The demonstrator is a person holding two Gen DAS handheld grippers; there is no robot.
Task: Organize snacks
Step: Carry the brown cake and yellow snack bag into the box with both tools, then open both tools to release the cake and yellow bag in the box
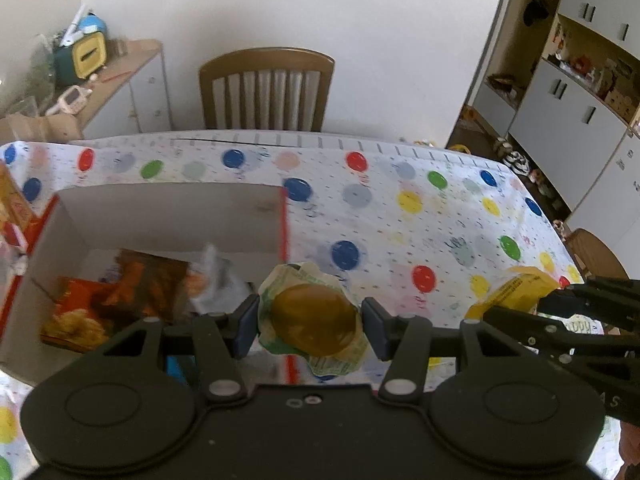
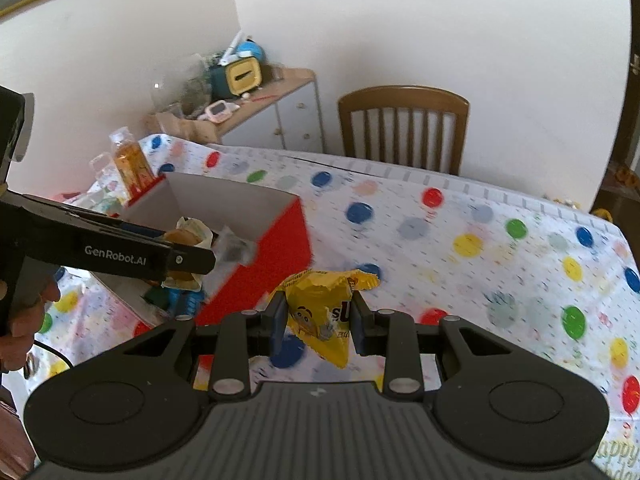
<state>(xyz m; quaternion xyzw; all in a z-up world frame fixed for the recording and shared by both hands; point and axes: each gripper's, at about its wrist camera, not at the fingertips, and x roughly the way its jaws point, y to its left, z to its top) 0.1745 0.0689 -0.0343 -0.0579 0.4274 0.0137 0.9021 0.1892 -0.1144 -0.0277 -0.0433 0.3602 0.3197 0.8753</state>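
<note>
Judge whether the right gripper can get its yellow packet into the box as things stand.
Probably not straight away: the left gripper, holding a wrapped bun, hovers over the box opening, in the way of the right gripper and yellow packet.

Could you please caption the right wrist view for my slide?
Right gripper holds a yellow snack packet beside the red box, left gripper over it.

A table (image 2: pixel 500 248) covered with a white cloth printed with coloured balloons carries an open red cardboard box (image 2: pixel 276 248) near its left side, with a bottle of orange liquid (image 2: pixel 130 160) standing just behind the box.
</note>
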